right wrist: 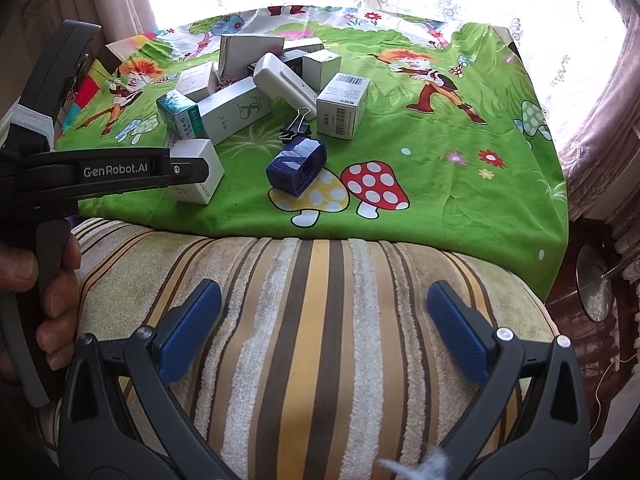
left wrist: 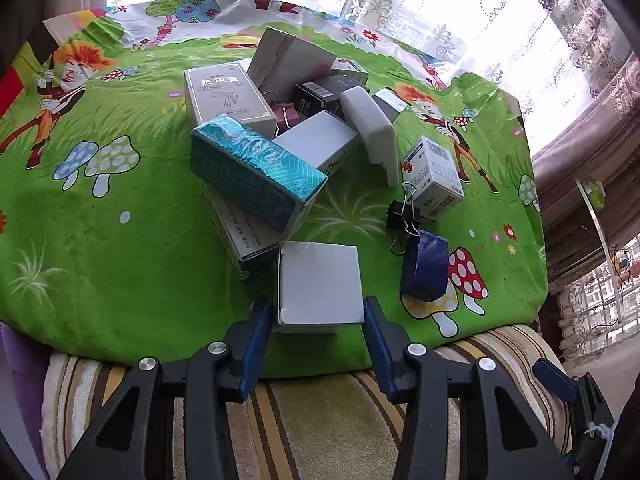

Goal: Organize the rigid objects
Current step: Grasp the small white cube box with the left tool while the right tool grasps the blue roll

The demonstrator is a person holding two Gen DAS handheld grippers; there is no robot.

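The left gripper (left wrist: 319,312) has its two blue pads closed against the sides of a small white box (left wrist: 320,284), a plain, matte carton with a square top face and faint print on its front, seen in the right wrist view at the near left edge of the green cartoon cloth (right wrist: 460,184). The box sits at the cloth's front edge, just beside the pile of cartons behind it. That pile holds a teal patterned box (left wrist: 256,176) lying tilted across a white carton with printed text (left wrist: 244,236), a beige box with Chinese characters (left wrist: 228,98), a tall grey box (left wrist: 288,60) standing at the back, a black box (left wrist: 320,94), and a white rounded plastic case (left wrist: 372,128) leaning on edge. To the right of the pile stand a white barcode box (left wrist: 434,176), a black binder clip (left wrist: 404,220) touching its base, and a dark blue block (left wrist: 426,268) on the mushroom print. The right gripper (right wrist: 324,332) hangs wide open over the striped towel (right wrist: 320,320) in front of the cloth, holding nothing, well apart from the boxes.
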